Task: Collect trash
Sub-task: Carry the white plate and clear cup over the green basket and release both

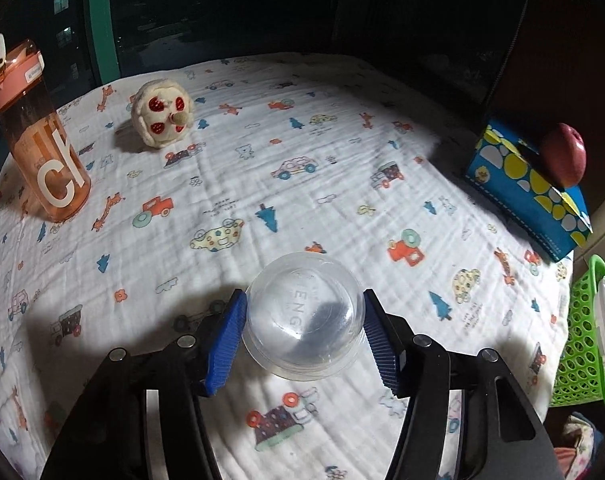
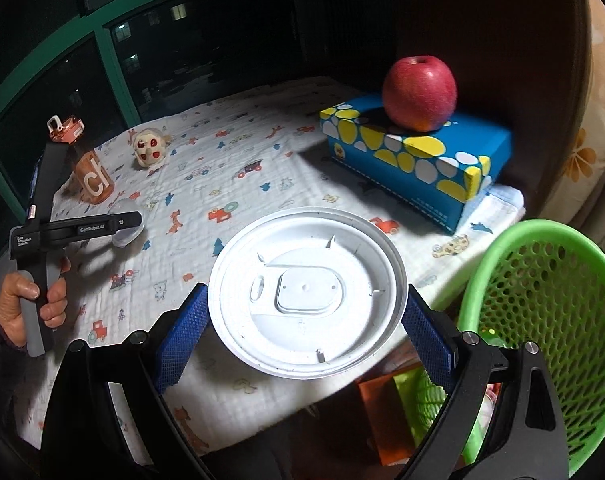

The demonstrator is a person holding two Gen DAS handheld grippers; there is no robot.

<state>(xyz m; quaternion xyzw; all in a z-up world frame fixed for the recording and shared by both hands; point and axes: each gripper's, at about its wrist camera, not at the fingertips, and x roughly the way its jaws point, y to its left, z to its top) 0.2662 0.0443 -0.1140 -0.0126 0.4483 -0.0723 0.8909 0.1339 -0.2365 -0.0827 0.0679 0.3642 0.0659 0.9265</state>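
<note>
Left wrist view: a clear plastic cup (image 1: 302, 316), bottom facing the camera, is held between the blue pads of the left gripper (image 1: 304, 340), whose fingers are closed against the cup's sides. The cup is at the near middle of the tabletop (image 1: 342, 128), over the printed cloth; whether it is lifted clear of the cloth cannot be told.

In the right wrist view, a white disposable lid (image 2: 306, 296) is pinched by its rim between the fingers of the right gripper (image 2: 304, 328). The lid is carried near the right edge of the tabletop, just beside the green basket (image 2: 562, 320), which stands off the tabletop at the near right. The lid is not yet over the basket opening.

Progress is judged as partial: both trash items are gripped, and neither is deposited. What the basket already holds cannot be made out. Remaining steps are judged to be carrying the lid and then the cup over the basket and releasing them. A water bottle (image 1: 38, 136), a plush toy (image 1: 162, 114), a tissue box (image 2: 418, 156) and an apple (image 2: 419, 93) on the box are left in place and are judged not to be trash.
</note>
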